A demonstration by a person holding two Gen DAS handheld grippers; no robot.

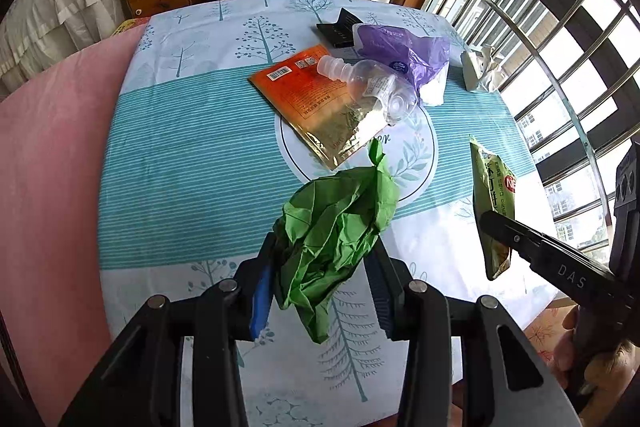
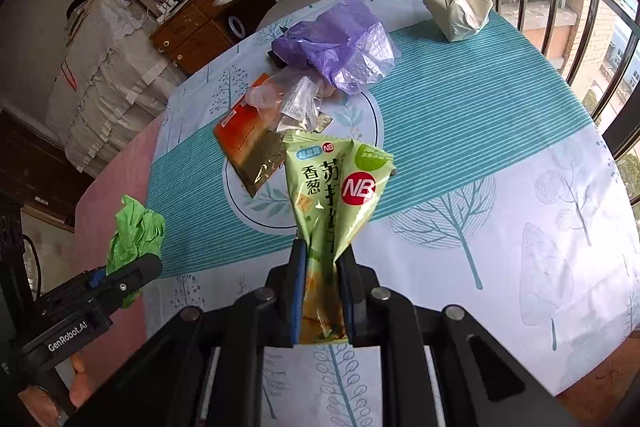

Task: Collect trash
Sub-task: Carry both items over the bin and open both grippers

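Above the table with the tree-print cloth (image 1: 172, 155), the left gripper (image 1: 324, 255) clamps a crumpled green paper (image 1: 332, 227) between its jaws, while the right gripper (image 2: 322, 259) pinches a green snack bag (image 2: 332, 187). An orange packet (image 1: 308, 103), a clear bottle (image 1: 368, 87) and a purple bag (image 1: 404, 53) lie on the cloth.

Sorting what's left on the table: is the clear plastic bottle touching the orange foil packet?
Touching. The left wrist view shows the clear plastic bottle lying across the orange foil packet, its body resting on the packet's surface.

Right hand-held gripper (image 2: 322, 259) clamps green snack packet (image 2: 334, 183) above table (image 2: 500, 131).
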